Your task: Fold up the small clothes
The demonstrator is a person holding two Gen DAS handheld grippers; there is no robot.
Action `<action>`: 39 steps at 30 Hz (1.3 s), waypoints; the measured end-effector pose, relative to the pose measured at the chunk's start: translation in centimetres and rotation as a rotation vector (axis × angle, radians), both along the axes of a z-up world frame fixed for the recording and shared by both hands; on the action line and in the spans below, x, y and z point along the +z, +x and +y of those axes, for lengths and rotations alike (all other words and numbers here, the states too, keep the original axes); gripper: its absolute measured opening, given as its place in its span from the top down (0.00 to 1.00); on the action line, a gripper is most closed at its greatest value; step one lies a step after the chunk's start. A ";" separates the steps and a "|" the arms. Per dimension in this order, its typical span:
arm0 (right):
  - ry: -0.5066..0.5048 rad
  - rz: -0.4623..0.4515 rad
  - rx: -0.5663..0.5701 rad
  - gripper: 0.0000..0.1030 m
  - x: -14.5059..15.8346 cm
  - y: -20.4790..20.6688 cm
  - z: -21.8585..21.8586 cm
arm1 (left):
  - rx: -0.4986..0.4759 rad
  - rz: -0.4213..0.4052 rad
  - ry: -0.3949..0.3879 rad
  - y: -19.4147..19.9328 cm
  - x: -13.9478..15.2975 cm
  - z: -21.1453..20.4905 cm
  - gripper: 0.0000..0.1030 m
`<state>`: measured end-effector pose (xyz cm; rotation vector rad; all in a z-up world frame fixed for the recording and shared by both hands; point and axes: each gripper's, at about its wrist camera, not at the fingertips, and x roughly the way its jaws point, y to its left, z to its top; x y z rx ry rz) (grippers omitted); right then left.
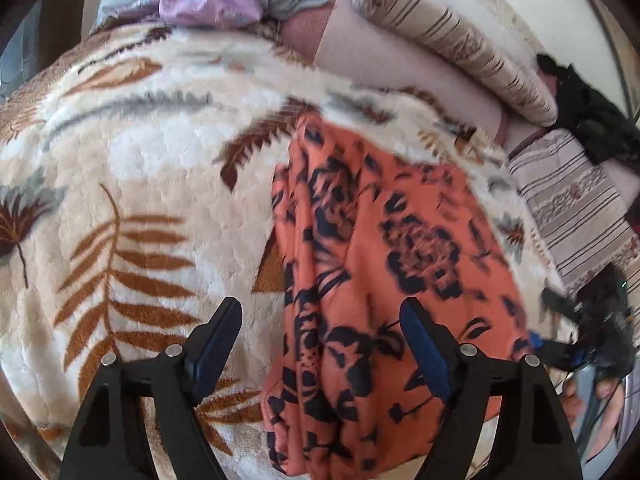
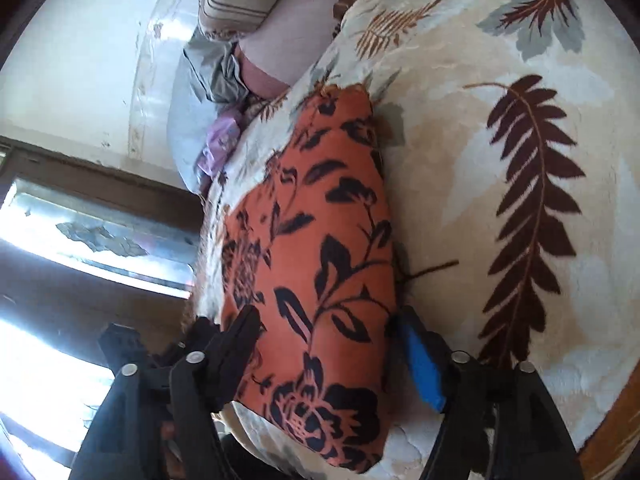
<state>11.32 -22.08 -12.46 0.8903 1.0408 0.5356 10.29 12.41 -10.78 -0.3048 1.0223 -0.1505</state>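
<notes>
orange floral garment (image 1: 372, 264) folded, flat on leaf blanket (image 1: 132, 168) | left gripper (image 1: 322, 344) wide, empty, over its near edge | right gripper (image 2: 328, 354) wide, straddling garment, unpinched | risk: fingers snag plush blanket, fold slips

A home bedroom: a bed spread with a plush cream blanket (image 1: 160, 184) printed with leaves, striped pillows (image 1: 452, 36) and loose bedding (image 1: 208, 4) heaped at its far side, a plain pale wall (image 2: 72, 64), and a window (image 2: 92, 240) letting in daylight.
</notes>
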 end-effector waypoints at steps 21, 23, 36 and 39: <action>-0.166 0.047 0.028 0.63 -0.3 7.9 2.6 | 0.002 -0.029 0.006 1.0 -0.5 0.1 0.26; -0.287 -0.100 0.054 0.65 2.8 6.4 3.9 | -0.002 -0.037 -0.009 0.7 -0.6 0.4 0.27; -0.209 0.023 0.068 0.26 -0.5 6.2 4.0 | 0.132 0.065 -0.400 7.0 -0.9 4.7 0.18; -0.226 0.006 0.085 0.26 -0.7 6.3 4.6 | 0.129 0.103 -0.400 9.6 -1.8 5.5 0.53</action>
